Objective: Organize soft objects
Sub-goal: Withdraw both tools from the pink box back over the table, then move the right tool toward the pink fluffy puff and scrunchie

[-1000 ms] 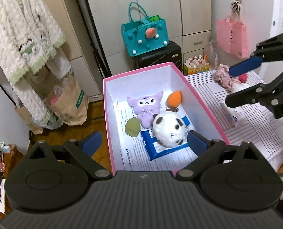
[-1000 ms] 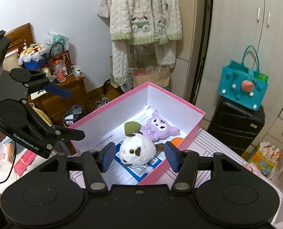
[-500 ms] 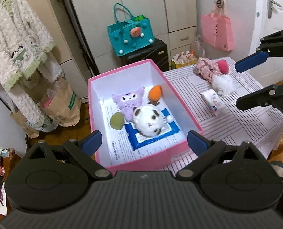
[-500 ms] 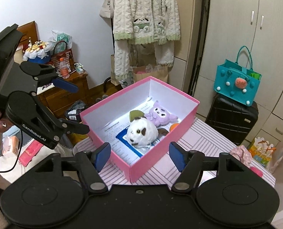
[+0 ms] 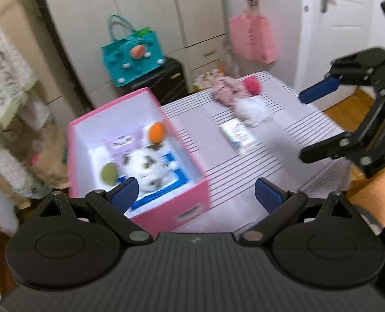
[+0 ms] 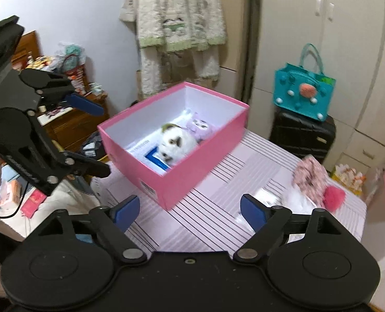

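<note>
A pink box (image 5: 166, 208) (image 6: 192, 161) stands on the striped table. It holds a white panda plush (image 5: 143, 166) (image 6: 177, 143), a purple plush (image 5: 119, 143) (image 6: 201, 127), an orange sponge (image 5: 156, 132) and a green sponge (image 5: 109, 173). Loose on the table lie a pink floral cloth (image 5: 226, 89) (image 6: 310, 173), a red pom (image 5: 253, 85) (image 6: 334, 195), a white fluffy piece (image 5: 252, 109) and a small packet (image 5: 238, 135). My left gripper (image 5: 196, 193) is open and empty above the box's near corner. My right gripper (image 6: 190, 210) hovers over the tablecloth, jaws opening, nothing between them.
A teal bag (image 6: 304, 91) sits on a black suitcase (image 6: 301, 135) behind the table. A pink bag (image 5: 252, 39) hangs by the door. A knitted cardigan (image 6: 179, 13) hangs on the wall, and a cluttered wooden cabinet (image 6: 70, 124) stands left of the box.
Both grippers have drawn back from the box and swung toward the loose items on the table. The right gripper's jaws have spread wider. The picture is now blurred by motion.
</note>
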Demonstrator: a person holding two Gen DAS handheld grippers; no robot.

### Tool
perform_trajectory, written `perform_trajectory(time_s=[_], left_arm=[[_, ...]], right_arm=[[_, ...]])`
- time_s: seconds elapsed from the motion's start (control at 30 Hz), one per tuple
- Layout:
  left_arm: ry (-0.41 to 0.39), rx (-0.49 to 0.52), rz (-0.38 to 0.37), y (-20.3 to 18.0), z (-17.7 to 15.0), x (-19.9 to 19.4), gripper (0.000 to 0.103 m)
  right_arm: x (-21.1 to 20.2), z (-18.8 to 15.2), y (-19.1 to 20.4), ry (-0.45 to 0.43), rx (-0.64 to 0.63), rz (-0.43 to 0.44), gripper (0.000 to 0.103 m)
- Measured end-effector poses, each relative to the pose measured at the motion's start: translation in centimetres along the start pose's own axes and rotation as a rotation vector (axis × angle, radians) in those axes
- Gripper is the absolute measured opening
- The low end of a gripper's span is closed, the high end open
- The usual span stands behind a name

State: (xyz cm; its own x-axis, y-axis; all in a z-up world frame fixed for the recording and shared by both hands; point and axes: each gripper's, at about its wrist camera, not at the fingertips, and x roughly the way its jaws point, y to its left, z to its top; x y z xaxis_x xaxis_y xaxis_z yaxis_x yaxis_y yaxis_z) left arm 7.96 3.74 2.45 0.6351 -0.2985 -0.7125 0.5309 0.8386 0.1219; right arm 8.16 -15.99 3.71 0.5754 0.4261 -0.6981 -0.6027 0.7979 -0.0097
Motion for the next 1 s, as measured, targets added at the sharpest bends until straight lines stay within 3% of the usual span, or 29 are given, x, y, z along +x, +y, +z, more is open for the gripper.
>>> perform_trajectory(time_s=[0.17, 0.37, 0.67, 0.87, 1.0], left_arm=[[-0.013, -0.002, -0.088, -1.7, 0.1, 2.6, 0.097], [-0.019, 0.021, -0.119, -3.5, 1.1, 5.4, 0.097], [-0.106, 0.017, -0.146, -5.7, 3.0, 9.5, 0.097], [-0.111, -0.053, -0.166, -6.7, 4.5, 13.7, 0.097], [-0.122, -0.099, -0.138, -7.0, 5.4, 16.7, 0.097]], right_arm=[[0.2, -3.0, -2.3, -0.018, 0.079, -0.103, 0.089], [0.3, -6.0, -5.6, -0.047, 0.106, -0.142, 0.089], [1.5, -8.5, -10.9, -0.133, 0.167, -0.163, 0.088], [3.4, -9.0, -14.1, -0.107, 0.157, -0.221, 0.088], [4.1, -9.2, -16.9, -0.113, 0.22, -0.227, 0.088]])
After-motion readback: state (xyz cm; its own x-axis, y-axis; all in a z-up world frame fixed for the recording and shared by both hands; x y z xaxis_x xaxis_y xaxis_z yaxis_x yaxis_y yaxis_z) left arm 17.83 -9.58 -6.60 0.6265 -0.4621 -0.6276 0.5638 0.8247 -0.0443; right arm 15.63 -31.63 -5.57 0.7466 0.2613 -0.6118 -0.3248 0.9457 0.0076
